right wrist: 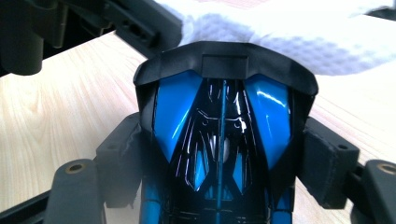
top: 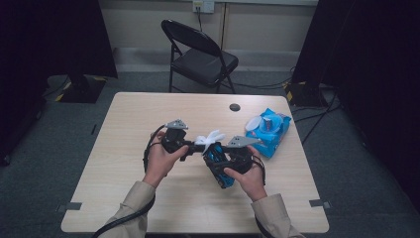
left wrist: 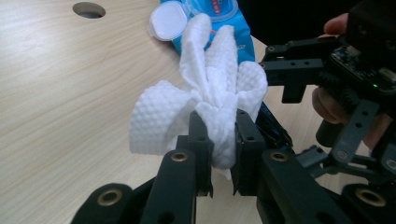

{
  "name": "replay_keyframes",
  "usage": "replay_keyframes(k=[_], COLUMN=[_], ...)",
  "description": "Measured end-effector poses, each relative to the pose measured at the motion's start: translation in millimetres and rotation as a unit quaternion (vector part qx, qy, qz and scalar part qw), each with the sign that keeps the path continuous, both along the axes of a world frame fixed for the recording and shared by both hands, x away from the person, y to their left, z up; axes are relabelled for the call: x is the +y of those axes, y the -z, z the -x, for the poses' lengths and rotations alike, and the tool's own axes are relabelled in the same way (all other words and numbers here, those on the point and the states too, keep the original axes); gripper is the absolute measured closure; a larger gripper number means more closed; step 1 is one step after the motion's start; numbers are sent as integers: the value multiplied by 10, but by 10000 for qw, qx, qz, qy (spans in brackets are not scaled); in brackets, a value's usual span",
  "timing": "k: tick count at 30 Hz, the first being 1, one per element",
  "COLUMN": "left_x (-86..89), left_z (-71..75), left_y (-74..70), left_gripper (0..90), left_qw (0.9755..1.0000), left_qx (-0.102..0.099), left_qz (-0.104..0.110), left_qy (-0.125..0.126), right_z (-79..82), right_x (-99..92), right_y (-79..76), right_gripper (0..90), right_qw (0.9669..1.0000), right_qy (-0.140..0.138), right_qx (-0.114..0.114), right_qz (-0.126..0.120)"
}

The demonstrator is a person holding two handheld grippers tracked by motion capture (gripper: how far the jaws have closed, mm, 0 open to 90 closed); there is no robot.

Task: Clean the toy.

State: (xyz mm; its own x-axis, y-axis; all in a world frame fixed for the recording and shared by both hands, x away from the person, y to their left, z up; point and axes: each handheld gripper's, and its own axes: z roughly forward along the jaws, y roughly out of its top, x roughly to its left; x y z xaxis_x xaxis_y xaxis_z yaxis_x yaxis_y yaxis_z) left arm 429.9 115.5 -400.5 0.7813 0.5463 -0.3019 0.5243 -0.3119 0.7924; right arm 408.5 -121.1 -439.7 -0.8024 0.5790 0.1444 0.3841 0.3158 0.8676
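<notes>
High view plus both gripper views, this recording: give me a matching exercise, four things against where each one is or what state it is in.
Things:
1. white wipe
2. blue and black toy car
3. wipes pack
4. folding chair

Places or states:
A. lying on the table, lid flipped open
B. clamped between the right gripper's jaws
C. standing on the floor beyond the table
D. bunched and pinched by the left gripper

Pairs: 1-D, 2-B, 3-A, 4-C
</notes>
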Motion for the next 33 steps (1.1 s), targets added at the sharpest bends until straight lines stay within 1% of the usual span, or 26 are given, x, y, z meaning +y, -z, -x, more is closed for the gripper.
replay_keyframes(k=[3,8,11,16,20,23,24,25,26,28,33], left_x=[2,37,60,97,130,167,200,224,223,199,74], left_z=[16,34,60,83,109,107,98,89,89,101,138], left_y=[-14,-17,0,32,52,72,104,158,192,243,311], left_gripper=[806,807,807,806,806,806,806,806,806,806,806], left_qw=[10000,9999,9999,9998,9999,10000,10000,9999,9998,9997,9989], left_qx=[-29,17,29,74,53,37,96,147,197,217,292], left_qz=[-40,-64,-94,-69,-67,-20,-7,6,42,63,215], left_qy=[51,98,133,148,125,55,-13,-48,-27,55,286], right_z=[-2,-8,-19,-26,-28,-29,-28,-17,-13,0,19], right_x=[-7,-14,-37,-56,-61,-69,-71,-74,-73,-63,-31], right_y=[1,-1,12,9,8,4,-2,-36,-48,-79,-93], right_gripper=[256,256,256,256,256,256,256,256,256,257,256], right_qw=[10000,10000,9999,9999,9999,9999,9999,9998,9998,9997,9996], right_qy=[2,55,103,139,155,149,146,124,108,69,18], right_qx=[4,19,38,38,29,26,23,-8,0,-42,-48], right_qz=[-13,-5,-11,-38,-35,-62,-72,-140,-186,-227,-289])
